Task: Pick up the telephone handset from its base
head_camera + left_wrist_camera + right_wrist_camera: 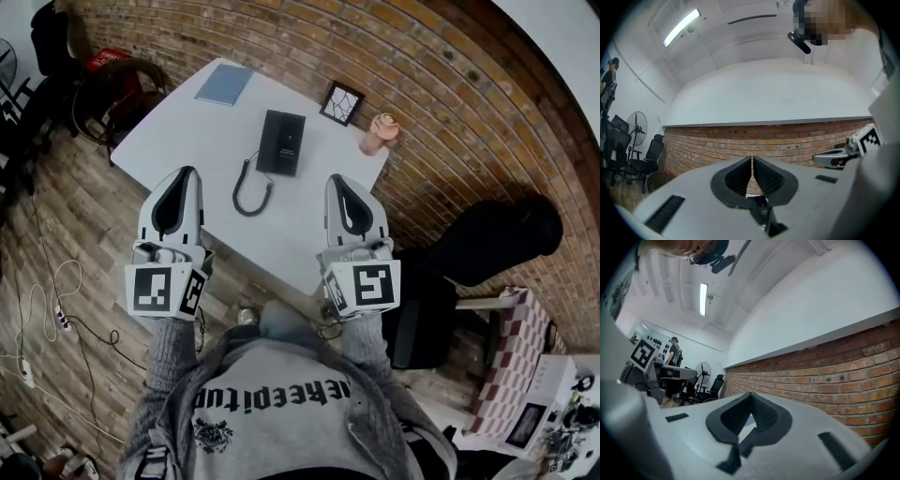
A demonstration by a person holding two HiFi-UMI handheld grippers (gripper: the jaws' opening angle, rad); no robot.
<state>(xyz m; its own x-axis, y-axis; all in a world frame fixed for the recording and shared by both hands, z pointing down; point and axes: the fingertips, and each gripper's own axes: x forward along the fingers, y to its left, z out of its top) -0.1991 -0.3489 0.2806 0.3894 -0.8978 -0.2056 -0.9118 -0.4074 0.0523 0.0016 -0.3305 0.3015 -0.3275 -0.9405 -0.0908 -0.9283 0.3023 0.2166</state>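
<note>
The black telephone (281, 142) lies flat at the far middle of the white table (178, 141). Its handset (270, 141) rests on the base (293, 142), and its coiled cord (246, 192) loops nearer.

On the white rectangular table (178, 131) I see a flat blue notebook (224, 83) far-left, a black-framed picture (341, 102) far-right.

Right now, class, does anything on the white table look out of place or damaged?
Nothing is clearly spilled or broken. The picture frame shows crack-like lines, though they may be a drawing, and the pink object sits near a corner of the table.
</note>
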